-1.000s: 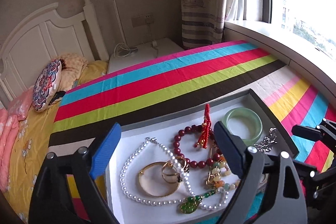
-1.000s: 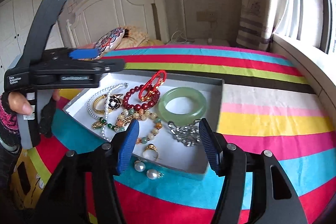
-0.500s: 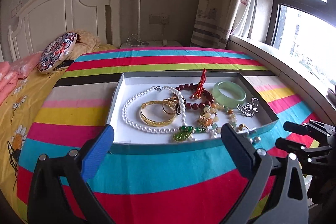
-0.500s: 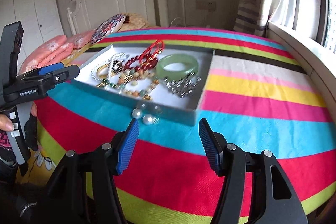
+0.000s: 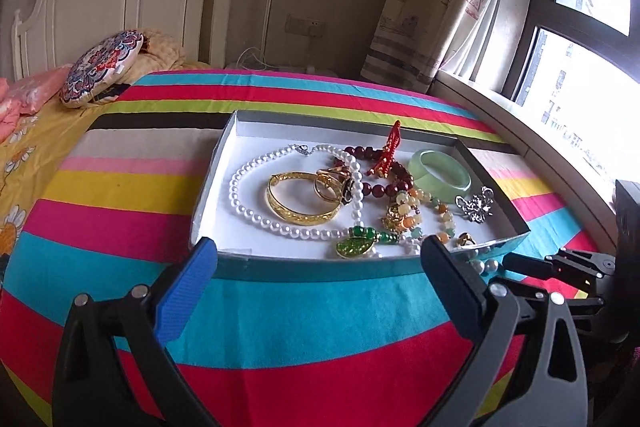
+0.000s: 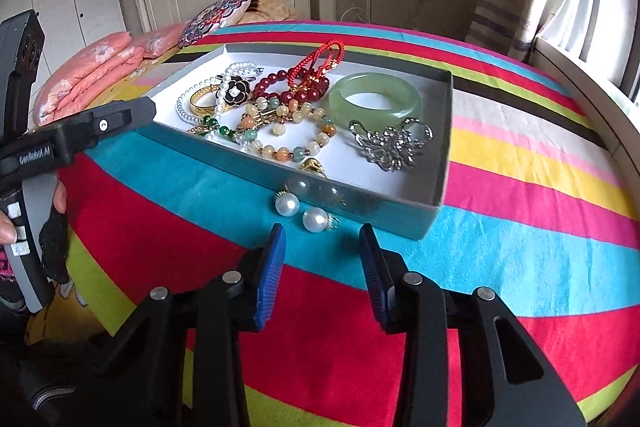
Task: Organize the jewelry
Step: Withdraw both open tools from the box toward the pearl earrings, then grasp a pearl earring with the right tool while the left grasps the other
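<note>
Two pearl earrings (image 6: 306, 213) lie on the bed (image 6: 520, 247) just ahead of the right gripper (image 6: 322, 247), jaws apart; left gripper (image 5: 316, 269) jaws wide.

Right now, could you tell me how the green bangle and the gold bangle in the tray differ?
The green bangle is thick, smooth and translucent pale green; the gold bangle is thin, shiny metal with a patterned surface. The green one lies on its own near the tray's window side, while the gold one sits inside the pearl necklace loop with rings overlapping it. Both lie flat in the tray.
</note>
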`<state>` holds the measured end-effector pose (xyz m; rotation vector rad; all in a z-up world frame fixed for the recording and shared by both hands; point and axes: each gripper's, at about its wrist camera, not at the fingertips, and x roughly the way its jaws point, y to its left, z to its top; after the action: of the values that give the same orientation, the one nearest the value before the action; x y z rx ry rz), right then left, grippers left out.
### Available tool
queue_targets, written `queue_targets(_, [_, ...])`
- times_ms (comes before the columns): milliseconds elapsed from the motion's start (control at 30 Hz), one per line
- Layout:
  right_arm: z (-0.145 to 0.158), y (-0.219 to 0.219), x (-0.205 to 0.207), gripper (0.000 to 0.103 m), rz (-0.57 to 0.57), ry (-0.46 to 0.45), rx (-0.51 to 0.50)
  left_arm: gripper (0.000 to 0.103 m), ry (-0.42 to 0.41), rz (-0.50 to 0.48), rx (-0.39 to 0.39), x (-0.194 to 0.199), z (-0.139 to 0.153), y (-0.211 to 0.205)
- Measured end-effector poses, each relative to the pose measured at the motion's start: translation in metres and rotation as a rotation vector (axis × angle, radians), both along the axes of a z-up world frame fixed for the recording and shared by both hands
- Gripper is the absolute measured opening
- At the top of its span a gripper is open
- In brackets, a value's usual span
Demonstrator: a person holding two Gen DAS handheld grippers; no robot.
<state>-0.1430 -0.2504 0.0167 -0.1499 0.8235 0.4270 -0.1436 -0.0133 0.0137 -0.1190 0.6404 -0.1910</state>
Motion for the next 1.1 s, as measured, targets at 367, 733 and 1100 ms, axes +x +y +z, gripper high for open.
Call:
queue_targets(367, [0.000, 0.003, 0.006, 0.022, -0.012, -0.021, -0.028, 0.101, 0.020, -0.100, 0.125, -0.002, -0.006, -0.030])
queue_targets(733, [-0.002, 0.006, -0.003, 0.019, -0.027, -0.062, -0.028, 0.101, -0.040, -0.128, 0.251, -0.017, -0.001, -0.057])
queue_targets(1100, [0.012, -0.061, -0.018, 0.019, -0.133, -0.095, 0.087, 0.081, 0.157, -0.166, 0.136, 0.000, -0.013, -0.122])
